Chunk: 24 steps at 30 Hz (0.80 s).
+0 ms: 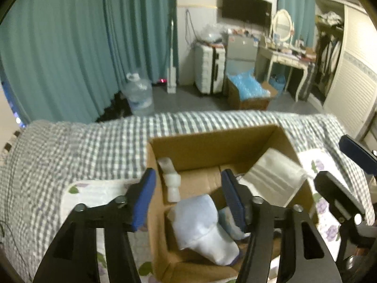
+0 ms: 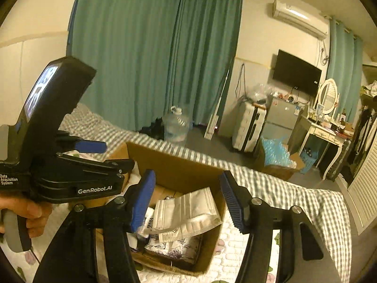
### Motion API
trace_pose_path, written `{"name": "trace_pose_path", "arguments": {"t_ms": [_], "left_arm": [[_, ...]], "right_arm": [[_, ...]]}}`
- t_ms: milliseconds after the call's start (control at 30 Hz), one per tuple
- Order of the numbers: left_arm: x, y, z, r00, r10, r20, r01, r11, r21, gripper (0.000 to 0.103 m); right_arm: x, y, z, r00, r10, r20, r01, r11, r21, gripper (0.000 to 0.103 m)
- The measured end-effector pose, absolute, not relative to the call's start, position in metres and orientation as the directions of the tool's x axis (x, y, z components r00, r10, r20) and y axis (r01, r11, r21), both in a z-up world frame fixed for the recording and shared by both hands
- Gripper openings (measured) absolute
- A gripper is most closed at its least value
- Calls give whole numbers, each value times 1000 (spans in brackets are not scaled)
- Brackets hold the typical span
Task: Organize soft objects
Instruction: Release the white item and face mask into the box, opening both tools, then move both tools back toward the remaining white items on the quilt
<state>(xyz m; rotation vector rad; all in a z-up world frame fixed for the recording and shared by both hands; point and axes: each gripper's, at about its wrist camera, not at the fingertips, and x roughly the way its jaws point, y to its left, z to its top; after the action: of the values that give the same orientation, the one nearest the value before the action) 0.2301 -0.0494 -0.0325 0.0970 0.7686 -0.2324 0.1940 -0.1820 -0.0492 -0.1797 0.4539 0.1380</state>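
I have both grippers hovering over the box (image 1: pixel 207 151), which sits open on the bed (image 1: pixel 70 146), and neither holds anything. The left gripper (image 1: pixel 188 198) has its jaws spread wide above the box's near side; the right gripper (image 2: pixel 188 198) is likewise wide open above the box's right half. I also catch the right gripper at the right margin of the left view, and the left one off to the left in the right view.

Inside the box I can see a white cap (image 1: pixel 202 226) lying low at the front, a pack of masks (image 2: pixel 188 212) propped against the right wall, a small white roll-like item (image 1: pixel 170 181) against the left wall, and a floral cloth (image 2: pixel 174 247) at the bottom beneath the masks. My judgement: several soft things are already stowed, and I am between items, either tidying what is in the box or about to fetch another. If tidying, the next move calls for lowering one gripper straight down and pinching gently, since these things will crumple and shift.

The box rests on a white floral quilt (image 1: pixel 94 193) spread over a grey checked cover. Beyond the box lie teal curtains (image 1: pixel 82 47), a water jug (image 1: pixel 139 94), a suitcase (image 1: pixel 209 68), a wall TV (image 1: pixel 246 8) and a dressing table (image 1: pixel 287 56) with an oval mirror.
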Motion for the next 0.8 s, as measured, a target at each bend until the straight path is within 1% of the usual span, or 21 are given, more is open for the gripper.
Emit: {"name": "trace_pose_path", "arguments": {"t_ms": [67, 267, 300, 333, 400, 500, 567, 667, 733, 800], "left_arm": [[219, -46, -20, 723, -170, -670, 237, 971, 9, 60], [188, -34, 13, 758, -180, -627, 233, 973, 2, 62], [183, -33, 17, 763, -181, -620, 232, 973, 1, 64], [177, -30, 23, 771, -182, -611, 230, 973, 0, 70], [165, -27, 33, 787, -182, -590, 226, 974, 1, 79], [147, -23, 51, 820, -178, -543, 220, 976, 11, 80], [136, -21, 60, 829, -187, -528, 229, 973, 16, 80], [121, -13, 71, 837, -202, -508, 228, 974, -10, 80], [112, -7, 77, 845, -209, -493, 225, 974, -28, 80], [106, -1, 81, 853, -211, -477, 218, 975, -42, 80]], "right_arm": [[180, -182, -37, 900, 91, -426, -164, 977, -139, 59], [140, -176, -4, 924, 88, -371, -151, 978, -146, 64], [135, -174, 1, 927, 87, -365, -150, 977, -149, 65], [128, -172, 5, 930, 87, -356, -150, 977, -154, 67], [112, -167, 16, 938, 85, -336, -147, 976, -164, 71], [94, -164, 28, 943, 86, -322, -145, 975, -166, 76], [84, -163, 34, 946, 82, -314, -140, 976, -167, 79], [68, -164, 45, 951, 82, -297, -136, 977, -167, 84], [56, -163, 51, 954, 88, -287, -140, 976, -167, 91], [46, -161, 55, 956, 89, -279, -140, 976, -168, 95]]}}
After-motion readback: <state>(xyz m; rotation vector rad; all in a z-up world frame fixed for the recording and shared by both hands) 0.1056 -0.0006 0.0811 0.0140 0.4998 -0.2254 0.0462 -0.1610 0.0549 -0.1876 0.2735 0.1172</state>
